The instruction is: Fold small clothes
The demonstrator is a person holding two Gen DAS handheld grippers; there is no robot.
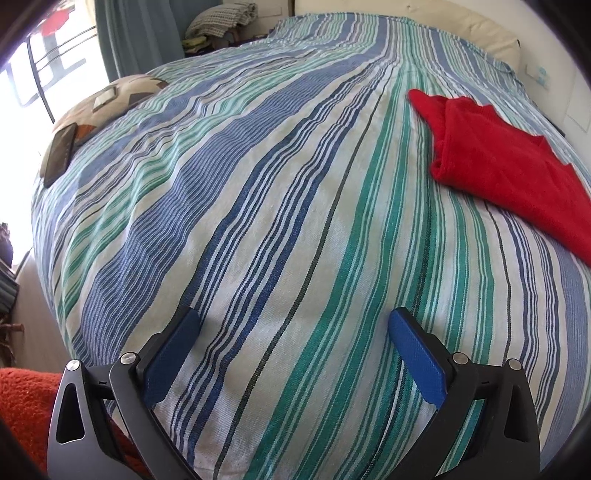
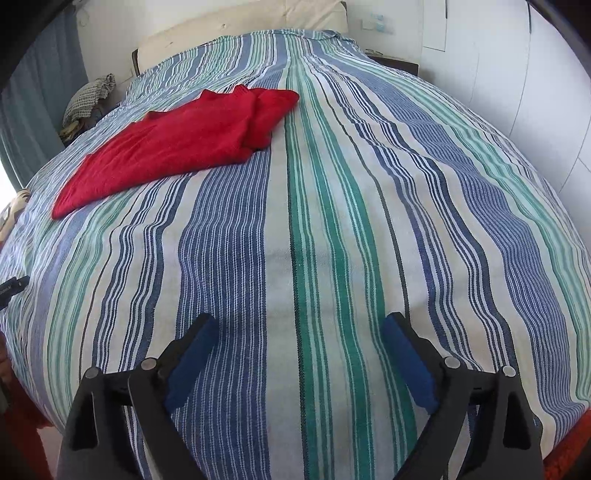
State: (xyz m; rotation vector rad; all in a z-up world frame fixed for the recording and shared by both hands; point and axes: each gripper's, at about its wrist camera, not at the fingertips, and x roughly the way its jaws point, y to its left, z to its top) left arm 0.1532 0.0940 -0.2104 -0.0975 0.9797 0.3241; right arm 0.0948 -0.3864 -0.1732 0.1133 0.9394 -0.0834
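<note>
A red knitted garment (image 1: 506,162) lies folded on the striped bedspread (image 1: 258,184), far right in the left wrist view. In the right wrist view the red garment (image 2: 177,144) rests at the upper left, well beyond the fingers. My left gripper (image 1: 293,325) hangs open over bare bedspread near the bed's front edge, nothing between its blue pads (image 1: 417,354). My right gripper (image 2: 297,328) is likewise open above the striped bedspread (image 2: 332,221), its blue pads (image 2: 192,362) holding nothing. Neither gripper touches the garment.
A patterned cushion (image 1: 107,103) and a dark phone (image 1: 61,153) lie at the bed's left edge. Checked cloth (image 1: 221,18) is piled beyond the bed near a curtain. A cream headboard (image 2: 240,22) and white wall (image 2: 517,74) border the far side. An orange rug (image 1: 26,406) lies below.
</note>
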